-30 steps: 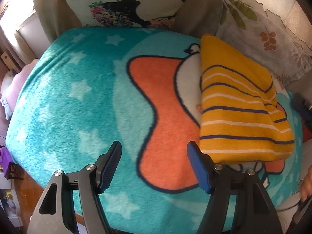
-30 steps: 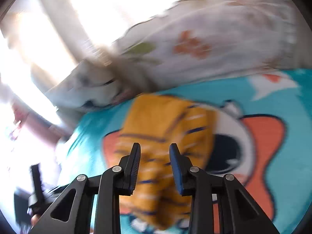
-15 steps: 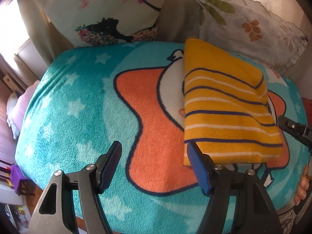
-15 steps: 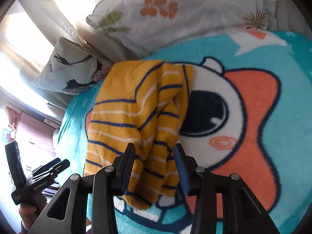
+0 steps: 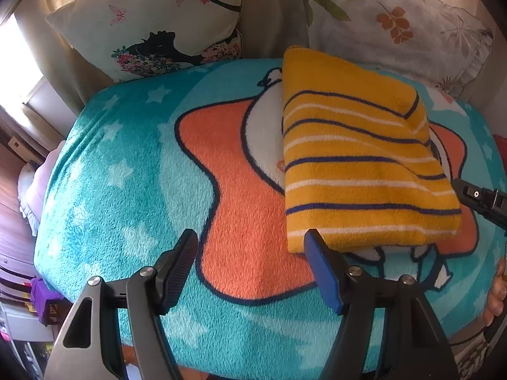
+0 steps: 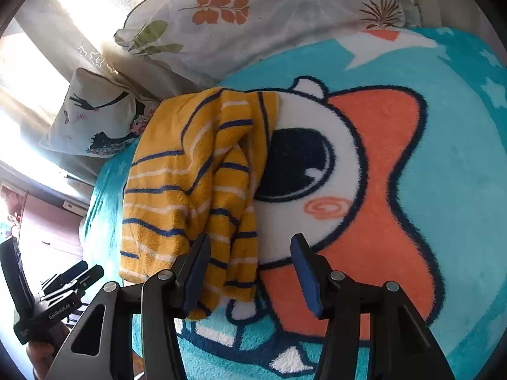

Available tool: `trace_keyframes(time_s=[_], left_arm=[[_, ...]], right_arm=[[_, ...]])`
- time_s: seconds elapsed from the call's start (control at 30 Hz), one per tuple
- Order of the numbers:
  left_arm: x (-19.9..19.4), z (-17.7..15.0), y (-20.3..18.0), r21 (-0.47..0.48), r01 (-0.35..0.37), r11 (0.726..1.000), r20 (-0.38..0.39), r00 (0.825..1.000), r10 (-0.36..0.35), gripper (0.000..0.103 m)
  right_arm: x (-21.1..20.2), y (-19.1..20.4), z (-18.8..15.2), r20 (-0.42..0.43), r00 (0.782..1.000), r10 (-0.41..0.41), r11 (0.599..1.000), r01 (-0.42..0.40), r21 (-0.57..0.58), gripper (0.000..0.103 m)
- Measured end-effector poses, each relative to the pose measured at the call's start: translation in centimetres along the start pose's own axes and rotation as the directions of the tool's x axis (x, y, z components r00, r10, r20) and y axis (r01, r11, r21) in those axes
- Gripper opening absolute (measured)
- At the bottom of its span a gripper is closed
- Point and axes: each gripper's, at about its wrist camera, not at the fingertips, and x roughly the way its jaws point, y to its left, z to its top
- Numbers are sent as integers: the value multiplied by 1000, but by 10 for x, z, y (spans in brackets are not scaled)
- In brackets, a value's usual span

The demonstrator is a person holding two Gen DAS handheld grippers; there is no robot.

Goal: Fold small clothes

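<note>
Covering the bed, a teal cartoon blanket (image 5: 120, 164) carries the folded yellow striped garment (image 5: 358, 158), lying near two pillows (image 5: 152, 22). Left claw (image 5: 250, 269) hovers apart, empty, beside the garment's near corner. Right claw (image 6: 248, 272) is opening, its pads clear of the garment's edge.

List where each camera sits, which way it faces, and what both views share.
Left wrist: on the left gripper, looking down over the blanket; the right gripper and fingers show at the right edge.
Right wrist: on the right gripper, its jaws opening, nothing between them; the left gripper shows lower left.
Shared: the folded striped garment and both pillows.
</note>
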Motion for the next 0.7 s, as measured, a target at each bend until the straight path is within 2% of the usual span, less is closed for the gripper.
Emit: trace_keyframes(time_s=[0.3,0.7], left_arm=[[3,-4,-1,23,-10,1000,-17,1000,10,73],[19,19,23,48,46,998,-15,999,-45,74]], right_arm=[[1,-9,-1,13,1000,-1,999,0,33,61],[3,13,5,56,997,-45,997,42,63,65]])
